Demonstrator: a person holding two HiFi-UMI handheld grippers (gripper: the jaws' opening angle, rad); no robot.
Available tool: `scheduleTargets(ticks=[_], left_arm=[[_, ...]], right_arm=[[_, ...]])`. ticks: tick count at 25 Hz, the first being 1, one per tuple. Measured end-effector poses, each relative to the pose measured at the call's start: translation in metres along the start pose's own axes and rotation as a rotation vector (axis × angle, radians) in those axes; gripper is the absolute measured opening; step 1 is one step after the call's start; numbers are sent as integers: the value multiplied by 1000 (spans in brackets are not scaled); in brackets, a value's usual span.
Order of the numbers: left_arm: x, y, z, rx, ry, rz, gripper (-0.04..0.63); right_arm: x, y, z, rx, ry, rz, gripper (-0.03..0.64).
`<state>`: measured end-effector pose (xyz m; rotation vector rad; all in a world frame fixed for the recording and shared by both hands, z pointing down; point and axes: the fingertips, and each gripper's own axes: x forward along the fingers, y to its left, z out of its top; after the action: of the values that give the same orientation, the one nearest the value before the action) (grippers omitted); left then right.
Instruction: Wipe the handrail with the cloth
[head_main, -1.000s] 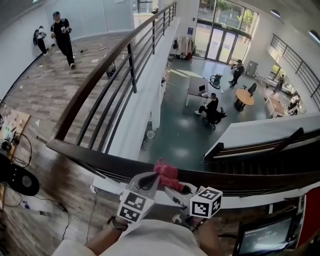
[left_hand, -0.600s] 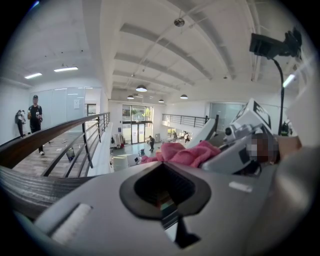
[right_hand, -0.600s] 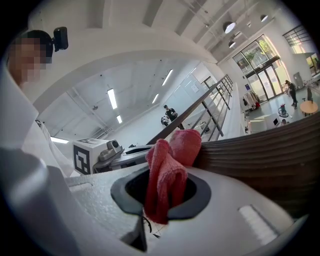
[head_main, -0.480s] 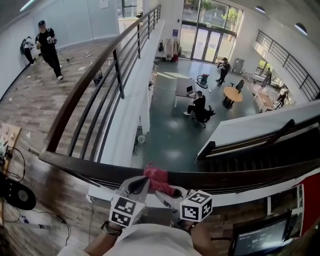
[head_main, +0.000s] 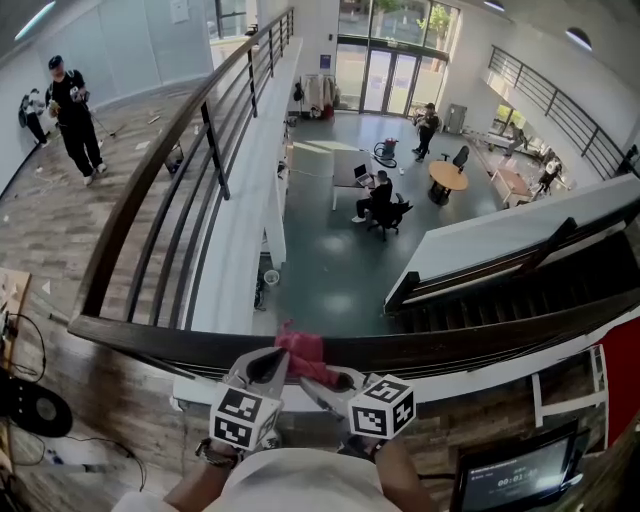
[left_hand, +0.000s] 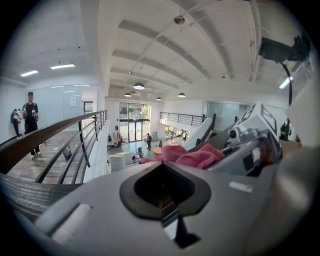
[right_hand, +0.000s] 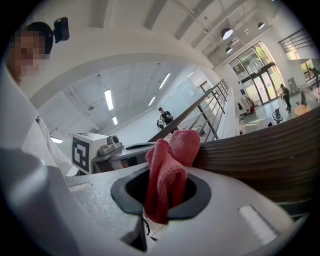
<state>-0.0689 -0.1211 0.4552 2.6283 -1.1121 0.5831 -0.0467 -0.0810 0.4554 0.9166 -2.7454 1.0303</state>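
My right gripper pinched the red cloth tight between its jaws. The cloth sat bunched on top of the dark wooden handrail, closer to the rail's left corner than to its right end. My left gripper was just beside the cloth, on its left side. Its jaws were pressed together with nothing in them. Far below the rail, a person sat at a desk in a big hall.
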Motion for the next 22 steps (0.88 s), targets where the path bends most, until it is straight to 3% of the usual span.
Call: scheduleTargets(ticks=[7,22], left_arm=[[8,-12,-2,67,14,-11,3],[15,-29,2,30,23,36,3]], right_arm=[[-10,-8,-3,11,-12,-26,61],[-30,-13,-5,8,-5,38,61]])
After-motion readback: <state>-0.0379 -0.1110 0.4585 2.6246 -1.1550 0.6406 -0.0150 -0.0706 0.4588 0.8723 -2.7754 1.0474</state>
